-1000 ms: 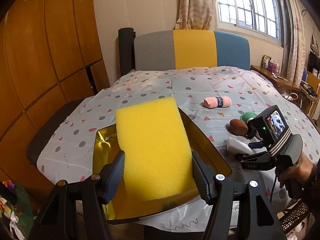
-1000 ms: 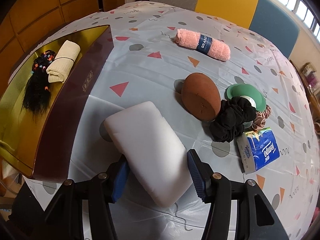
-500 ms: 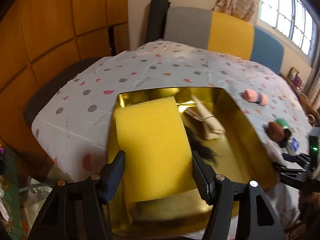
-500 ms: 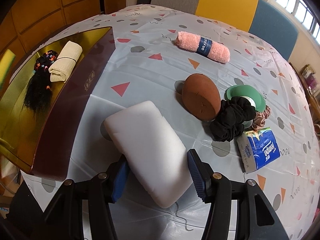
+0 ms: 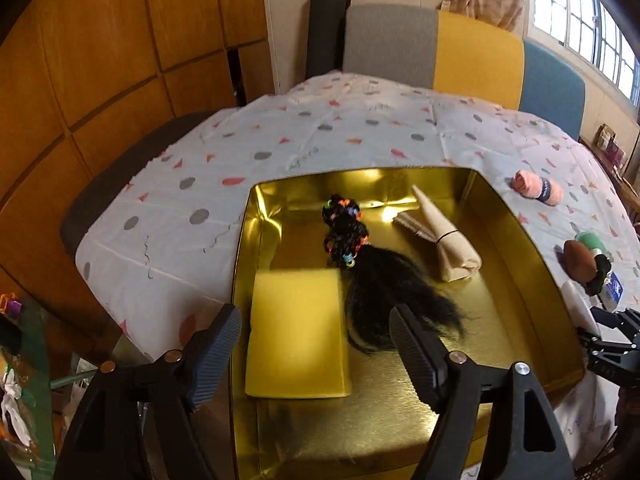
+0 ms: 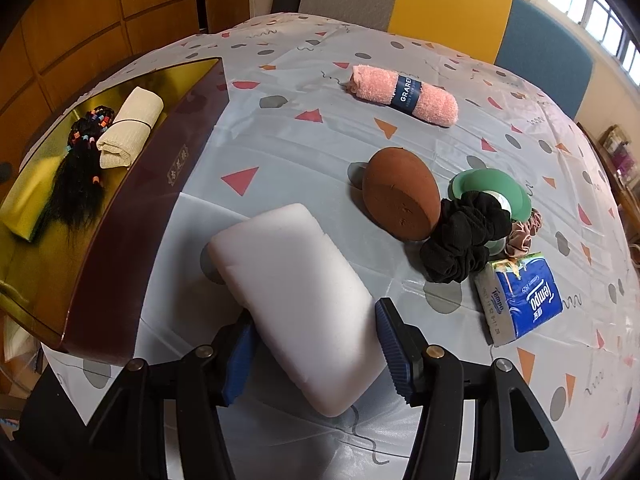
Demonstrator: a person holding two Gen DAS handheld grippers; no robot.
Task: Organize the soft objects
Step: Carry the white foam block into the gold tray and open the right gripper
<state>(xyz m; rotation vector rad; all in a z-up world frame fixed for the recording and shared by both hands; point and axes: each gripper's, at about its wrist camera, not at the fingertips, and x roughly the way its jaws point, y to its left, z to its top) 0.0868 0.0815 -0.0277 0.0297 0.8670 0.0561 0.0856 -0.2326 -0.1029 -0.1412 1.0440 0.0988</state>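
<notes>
The yellow sponge lies in the gold tin box at its near left, beside a black hair piece and a rolled beige cloth. My left gripper is open above the sponge and holds nothing. My right gripper is shut on a white sponge that rests on the tablecloth right of the box. The yellow sponge, hair piece and beige cloth also show in the right wrist view.
On the tablecloth lie a pink rolled towel, a brown sponge, a black scrunchie, a green dish, a pink scrunchie and a blue tissue pack. A chair stands behind the table.
My left gripper carried the yellow sponge over the gold box, opened and let it go; the sponge now lies in the box. My right gripper stayed shut on the white sponge.
</notes>
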